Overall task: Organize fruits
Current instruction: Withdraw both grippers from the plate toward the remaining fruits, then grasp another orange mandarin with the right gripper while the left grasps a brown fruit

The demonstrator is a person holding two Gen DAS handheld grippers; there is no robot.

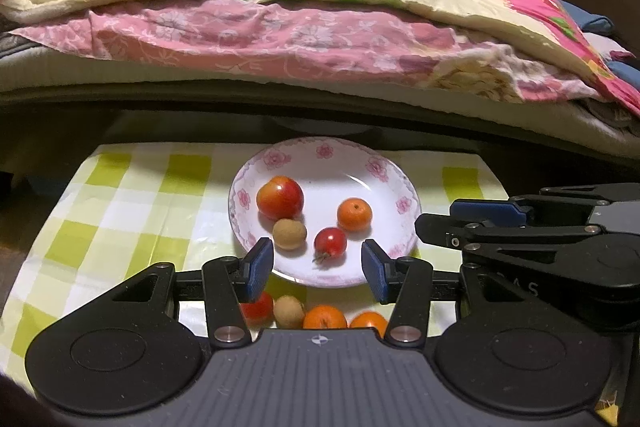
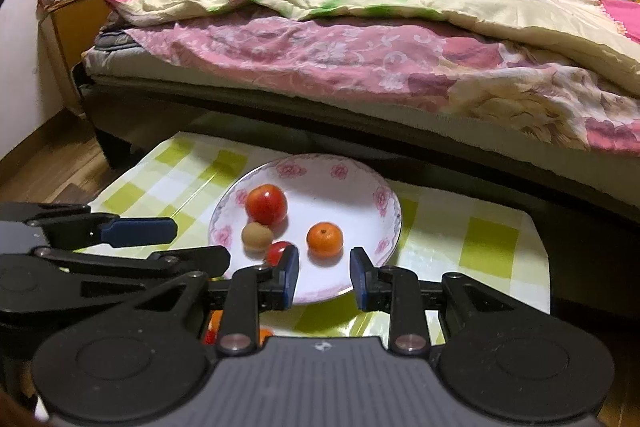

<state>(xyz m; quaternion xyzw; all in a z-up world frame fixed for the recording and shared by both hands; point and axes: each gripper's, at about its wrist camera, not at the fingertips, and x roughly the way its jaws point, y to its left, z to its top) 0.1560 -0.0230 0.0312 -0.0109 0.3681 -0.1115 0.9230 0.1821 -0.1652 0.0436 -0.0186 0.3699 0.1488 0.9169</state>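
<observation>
1. Plate sits on the checked tabletop, in front of the bed. On the plate: large red apple at 9 o'clock, brown kiwi touching it at 8 o'clock, small red fruit with stem at 6 o'clock, orange at 3 o'clock, apart from the others.
2. Off the plate, near edge of tabletop, a row lies partly hidden behind the left gripper body: red fruit, second kiwi, two more oranges.
3. Left gripper: jaws spread wide, nothing between them. It hovers over the plate's 6 o'clock rim; the loose row lies under and behind its fingers, toward 6 o'clock from the tips.
4. Right gripper: jaws spread, empty, also at the plate's near rim. In its view the plated orange lies dead ahead at 12 o'clock.
5. Judgement: the loose row is the remaining work. The left gripper is nearer it; it would need to pull back and dip. The row runs left–right, so an end fruit is likely the easiest to reach.
6. Risk: round fruit may roll off the tabletop edge when nudged.
</observation>
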